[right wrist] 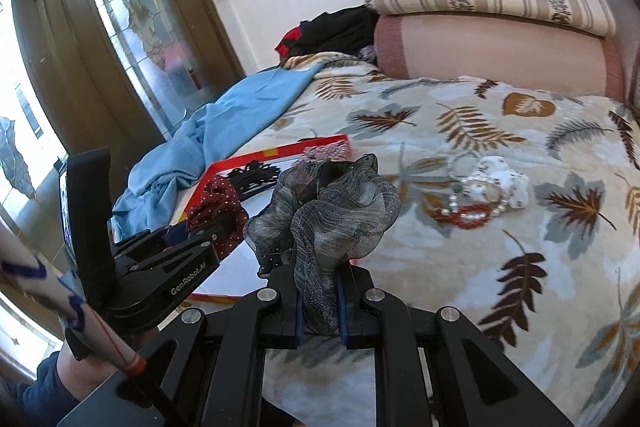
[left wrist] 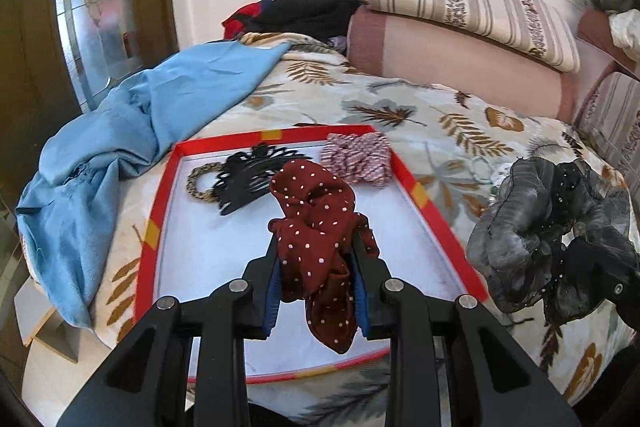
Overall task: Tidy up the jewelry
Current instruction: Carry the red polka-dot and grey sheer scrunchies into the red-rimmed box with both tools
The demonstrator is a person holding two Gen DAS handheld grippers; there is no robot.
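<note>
My left gripper (left wrist: 318, 247) is shut on a dark red polka-dot scrunchie (left wrist: 316, 223) and holds it above a red-rimmed white tray (left wrist: 200, 259) on the bed. In the tray lie a black hair claw (left wrist: 248, 175), a braided gold hair tie (left wrist: 198, 183) and a pink striped scrunchie (left wrist: 358, 159). My right gripper (right wrist: 318, 267) is shut on a grey sheer scrunchie (right wrist: 328, 203), held just right of the tray; it also shows in the left wrist view (left wrist: 548, 231). Beaded bracelets (right wrist: 468, 211) and a white piece (right wrist: 504, 183) lie on the bedspread further right.
A blue cloth (left wrist: 132, 155) is heaped left of the tray. Striped and pink cushions (left wrist: 460, 27) line the wall behind. Dark clothes (left wrist: 304, 13) lie at the bed's far corner. A glazed wooden door (right wrist: 132, 39) stands to the left.
</note>
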